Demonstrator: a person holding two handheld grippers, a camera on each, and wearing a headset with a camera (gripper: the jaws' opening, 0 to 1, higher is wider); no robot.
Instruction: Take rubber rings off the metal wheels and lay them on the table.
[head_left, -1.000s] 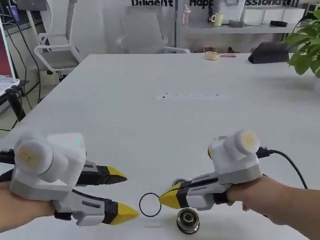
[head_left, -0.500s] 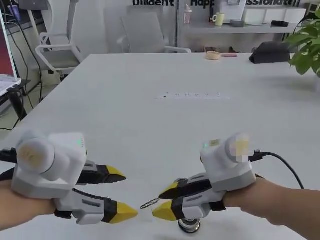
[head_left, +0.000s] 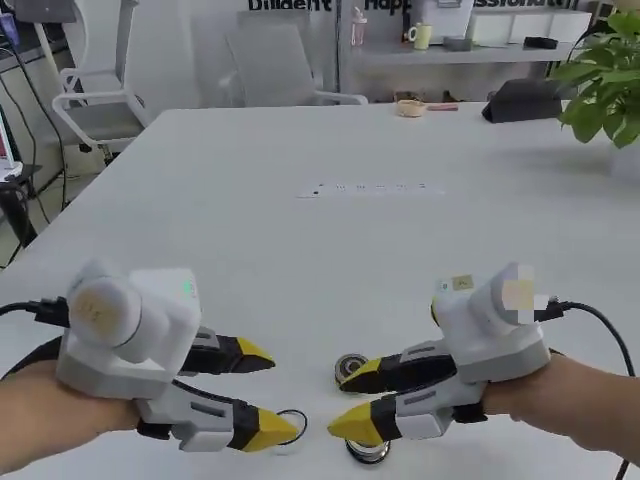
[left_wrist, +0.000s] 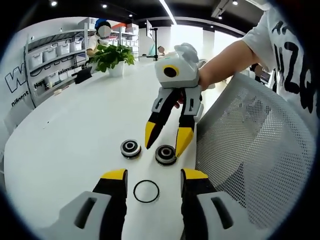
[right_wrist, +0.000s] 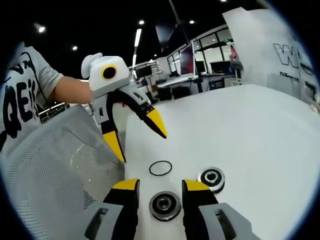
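**Q:** Entry 1, closest to you. How do your jaws stand?

**A:** At the lower left of the head view, your left gripper is released, with its yellow tips spread. At the lower centre, your right gripper is also spread wide and grips nothing.

**Q:** Where is the rubber ring?

**A:** It is off the wheels and lies flat on the table. In your left gripper view the rubber ring sits low in the frame, between your own two jaw tips. I cannot tell whether either tip touches it.

**Q:** And the wheels?

**A:** The near wheel is at the bottom centre of your right gripper view, between that gripper's tips and straddled rather than clamped. The second wheel stands just beside it, to its upper right in the same frame. The two wheels are apart from each other, and the ring lies beyond them.

**Q:** Anything farther out?

**A:** There is bare white tabletop through the middle of the head view. A plant is at the upper right and a chair at the top, left of centre.
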